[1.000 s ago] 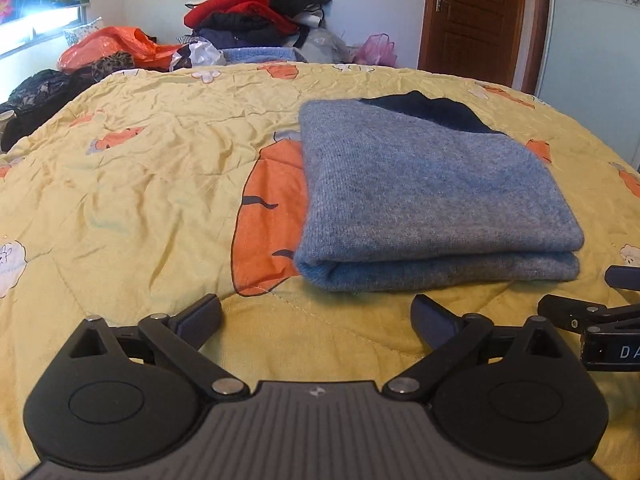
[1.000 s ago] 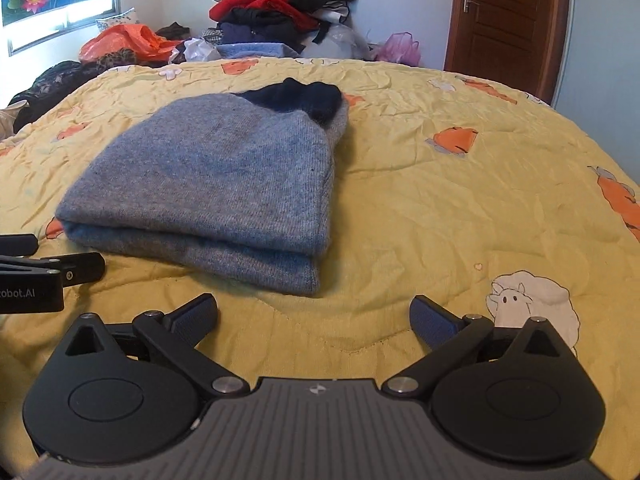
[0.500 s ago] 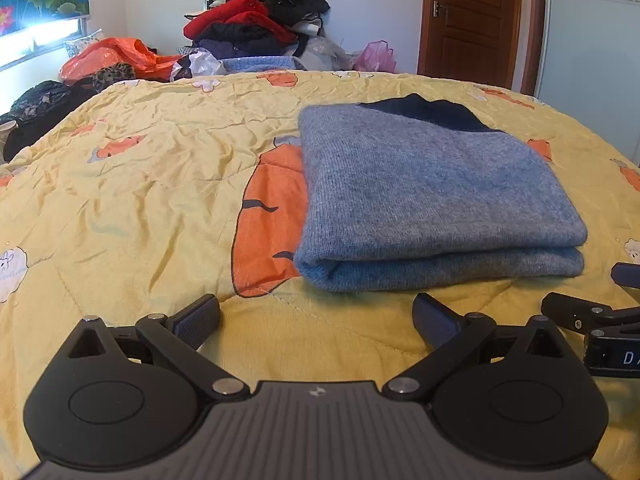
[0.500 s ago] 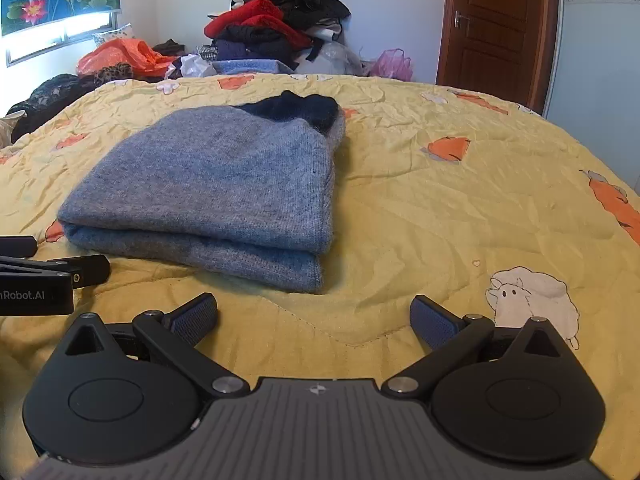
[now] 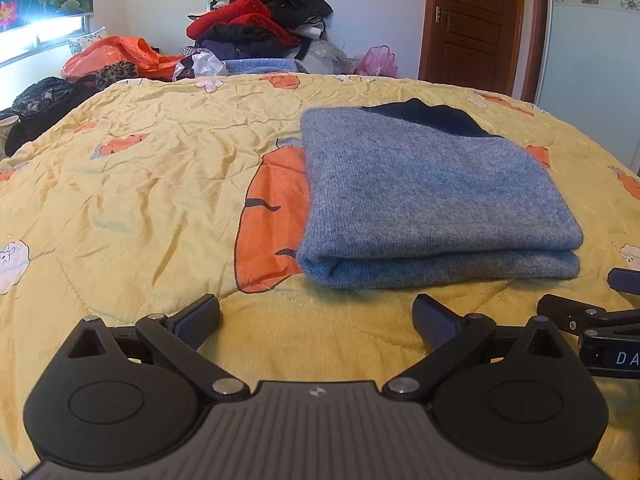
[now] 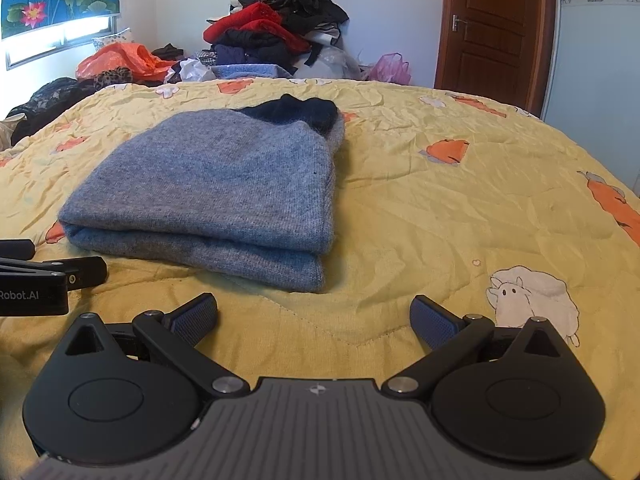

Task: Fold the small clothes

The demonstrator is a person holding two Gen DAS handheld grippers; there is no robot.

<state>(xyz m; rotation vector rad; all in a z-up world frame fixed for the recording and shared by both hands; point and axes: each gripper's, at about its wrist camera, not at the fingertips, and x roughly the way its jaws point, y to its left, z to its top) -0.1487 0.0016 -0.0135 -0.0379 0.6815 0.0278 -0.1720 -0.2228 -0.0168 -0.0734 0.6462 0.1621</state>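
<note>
A grey-blue knitted sweater (image 5: 432,196) (image 6: 216,192) lies folded in a flat rectangle on the yellow quilt (image 5: 140,184) (image 6: 460,208), its dark navy collar at the far end. My left gripper (image 5: 316,316) is open just short of the sweater's near left corner, nothing between its fingers. My right gripper (image 6: 314,314) is open too, near the sweater's near right corner and clear of it. Each gripper shows at the edge of the other's view: the right gripper (image 5: 600,320) and the left gripper (image 6: 44,280).
A heap of clothes (image 5: 260,28) (image 6: 280,20) is stacked beyond the bed's far edge, with an orange bag (image 5: 116,54) and dark garments at the far left. A brown door (image 5: 476,20) (image 6: 496,28) stands at the back right.
Both grippers have tilted and drawn back slightly, so the sweater sits a little lower and nearer in each view. The sweater has not moved and both grippers remain open.
</note>
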